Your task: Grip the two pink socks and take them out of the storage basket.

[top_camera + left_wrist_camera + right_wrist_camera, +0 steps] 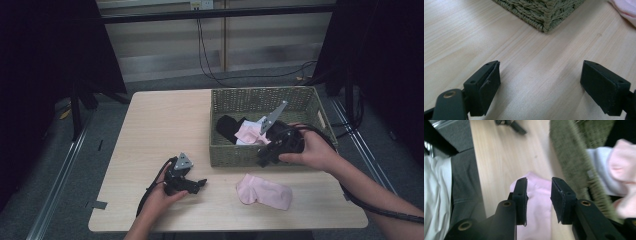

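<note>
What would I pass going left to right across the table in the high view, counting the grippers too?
Left gripper, resting on the table with its fingers spread → pink sock lying flat near the front edge → right gripper, at the front wall of the wicker basket, nothing gripped.

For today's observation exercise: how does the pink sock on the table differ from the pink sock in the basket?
The pink sock on the table lies flat and alone on bare wood, in front of the basket. The pink sock in the basket is crumpled, resting against dark and white clothing. Both are pale pink, and neither is gripped.
</note>
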Tool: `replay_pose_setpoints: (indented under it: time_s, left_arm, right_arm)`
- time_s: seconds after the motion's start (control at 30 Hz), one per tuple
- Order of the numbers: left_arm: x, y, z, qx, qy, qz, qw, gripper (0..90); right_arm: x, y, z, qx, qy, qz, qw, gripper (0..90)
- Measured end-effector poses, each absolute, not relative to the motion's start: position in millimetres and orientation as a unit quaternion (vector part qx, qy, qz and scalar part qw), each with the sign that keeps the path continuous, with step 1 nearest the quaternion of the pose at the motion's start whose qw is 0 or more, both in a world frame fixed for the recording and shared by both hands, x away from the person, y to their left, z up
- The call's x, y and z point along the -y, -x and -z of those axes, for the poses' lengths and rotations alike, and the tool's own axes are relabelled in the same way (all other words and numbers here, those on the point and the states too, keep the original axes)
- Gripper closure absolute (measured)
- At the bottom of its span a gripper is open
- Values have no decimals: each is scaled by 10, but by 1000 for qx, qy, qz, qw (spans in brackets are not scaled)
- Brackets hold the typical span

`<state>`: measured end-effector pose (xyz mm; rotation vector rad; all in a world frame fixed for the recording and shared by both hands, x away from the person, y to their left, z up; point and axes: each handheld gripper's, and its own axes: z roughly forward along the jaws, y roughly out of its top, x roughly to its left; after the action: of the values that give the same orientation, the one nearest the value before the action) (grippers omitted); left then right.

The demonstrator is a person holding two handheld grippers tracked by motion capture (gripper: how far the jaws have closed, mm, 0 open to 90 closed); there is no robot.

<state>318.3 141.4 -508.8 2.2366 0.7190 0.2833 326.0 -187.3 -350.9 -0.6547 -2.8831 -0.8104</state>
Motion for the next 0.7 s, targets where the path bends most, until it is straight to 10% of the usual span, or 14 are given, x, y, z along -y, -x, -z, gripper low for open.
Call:
replay_pose_setpoints:
  time_s: [0.7]
  left_arm:
    - [-1407, -3179, 5093, -286, -872, -111, 383, 159]
  right_arm:
    - [2067, -3978, 3538, 920, 300, 254, -2, 544]
